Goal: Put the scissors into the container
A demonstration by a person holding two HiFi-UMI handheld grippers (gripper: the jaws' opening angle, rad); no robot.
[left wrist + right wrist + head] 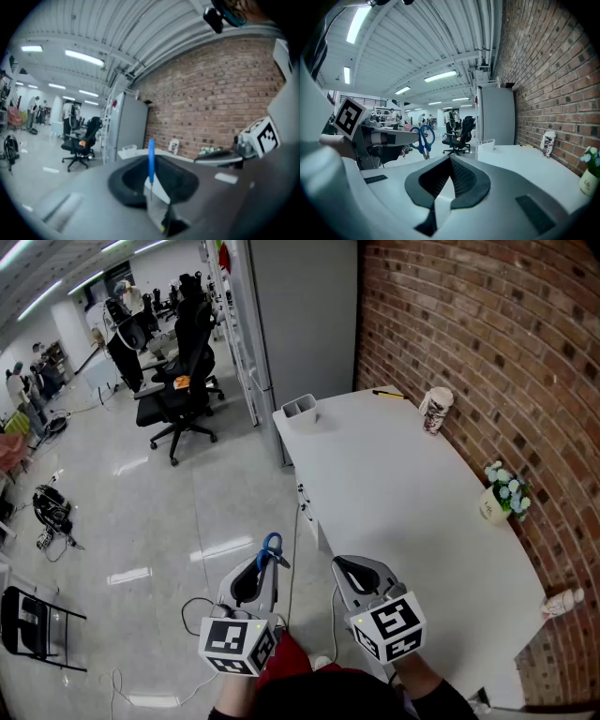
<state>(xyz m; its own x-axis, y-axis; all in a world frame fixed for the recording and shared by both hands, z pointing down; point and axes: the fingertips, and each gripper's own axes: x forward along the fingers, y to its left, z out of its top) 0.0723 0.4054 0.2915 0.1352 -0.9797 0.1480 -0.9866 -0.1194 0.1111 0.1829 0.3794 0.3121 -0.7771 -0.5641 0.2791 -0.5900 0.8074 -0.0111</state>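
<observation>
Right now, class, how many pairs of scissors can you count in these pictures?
1. The blue-handled scissors are clamped in the left gripper, handles up, over the floor left of the table. The container might hide more.

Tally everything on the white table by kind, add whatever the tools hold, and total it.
Container: 1
Patterned cup: 1
Flower pot: 1
Yellow pen or pencil: 1
Small pale thing at the table's right edge, too small to name: 1
Scissors, gripped in the left tool: 1
Total: 6 (right tool empty)
</observation>
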